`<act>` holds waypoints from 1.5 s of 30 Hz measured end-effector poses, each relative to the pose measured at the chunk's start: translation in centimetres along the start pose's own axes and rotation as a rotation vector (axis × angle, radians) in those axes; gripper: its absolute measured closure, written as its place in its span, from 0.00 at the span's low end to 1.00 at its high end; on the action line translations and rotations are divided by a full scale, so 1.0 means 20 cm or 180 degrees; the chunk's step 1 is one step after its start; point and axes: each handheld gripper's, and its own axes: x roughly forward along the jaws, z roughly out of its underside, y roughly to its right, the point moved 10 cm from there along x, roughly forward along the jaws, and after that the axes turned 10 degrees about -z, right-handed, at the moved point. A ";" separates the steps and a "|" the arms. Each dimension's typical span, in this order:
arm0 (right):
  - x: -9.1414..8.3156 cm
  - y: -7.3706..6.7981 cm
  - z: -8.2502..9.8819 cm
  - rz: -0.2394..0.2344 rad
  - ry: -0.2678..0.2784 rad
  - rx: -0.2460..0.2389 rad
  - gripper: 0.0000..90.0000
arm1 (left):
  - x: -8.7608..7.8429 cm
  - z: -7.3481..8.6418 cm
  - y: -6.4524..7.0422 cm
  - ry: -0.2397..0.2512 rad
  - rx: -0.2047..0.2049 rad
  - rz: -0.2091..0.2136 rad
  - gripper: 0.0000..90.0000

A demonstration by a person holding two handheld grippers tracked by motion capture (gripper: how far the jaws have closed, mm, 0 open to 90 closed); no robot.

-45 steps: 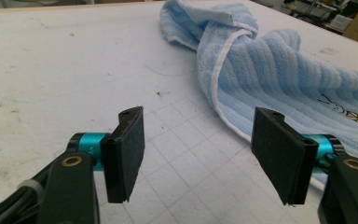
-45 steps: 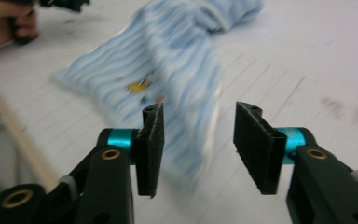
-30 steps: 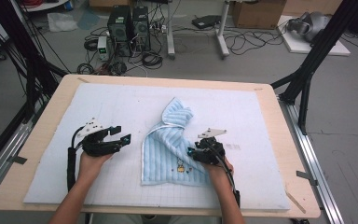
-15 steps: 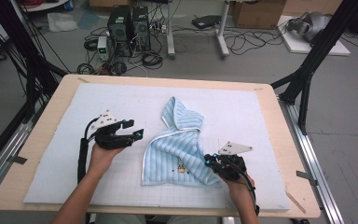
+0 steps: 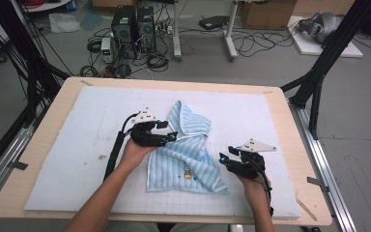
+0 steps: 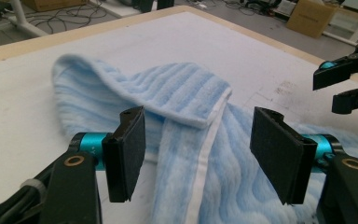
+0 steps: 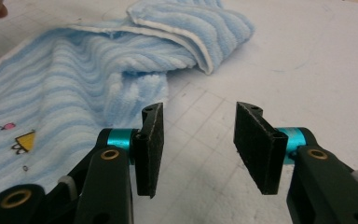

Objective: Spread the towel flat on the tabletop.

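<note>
Blue towel (image 5: 186,154): lay between both grippers, long way front to back.
Left hand-held gripper (image 5: 170,131): jaws apart, nearest, over the folded edge.
Right hand-held gripper (image 5: 224,158): just opening, nothing inside, beside the towel.

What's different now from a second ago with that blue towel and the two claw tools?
The left gripper slid right, over the blue towel's folded upper part, jaws open. The right gripper pulled the towel's lower right corner outward, flattening that side; its jaws have just been opening, with nothing between them now, beside the edge. The white mat and the towel's folded top stayed put.
</note>
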 end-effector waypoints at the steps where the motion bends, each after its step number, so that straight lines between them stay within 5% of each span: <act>1: 0.00 0.01 0.00 0.0001 0.0008 0.0025 0.58 | 0.03 0.01 0.00 -0.0045 -0.0015 -0.0010 0.40; 10: -0.04 0.06 0.01 0.0041 0.0034 0.0056 0.57 | 0.22 0.00 0.02 -0.0306 -0.0129 -0.0051 0.43; 12: -0.04 0.05 0.02 0.0030 0.0028 0.0052 0.57 | 0.25 0.01 0.02 -0.0412 -0.0011 -0.0092 0.53; 15: -0.04 0.05 0.02 0.0034 0.0016 0.0029 0.57 | 0.26 0.01 0.03 -0.0465 0.0174 -0.0100 0.94; 18: -0.04 0.05 0.02 0.0020 0.0027 0.0061 0.57 | 0.22 -0.01 0.00 -0.0403 0.0183 -0.0068 0.97; 21: -0.03 0.06 0.02 0.0014 0.0031 0.0076 0.56 | 0.15 -0.06 -0.04 -0.0233 0.0057 -0.0036 0.98; 24: -0.03 0.06 0.02 0.0021 0.0033 0.0064 0.56 | 0.05 -0.10 -0.11 -0.0103 -0.0031 -0.0043 0.98; 32: 0.01 0.04 -0.01 0.0019 0.0032 0.0067 0.56 | -0.21 -0.11 -0.41 0.0031 -0.0242 -0.0387 0.98; 39: 0.06 0.04 -0.05 0.0025 0.0040 0.0127 0.56 | -0.34 0.06 -0.63 -0.0073 -0.0413 -0.0698 0.97; 45: 0.18 -0.03 -0.05 -0.0121 -0.0229 0.0012 0.56 | -0.45 0.13 -0.81 -0.0030 -0.0663 -0.0945 0.98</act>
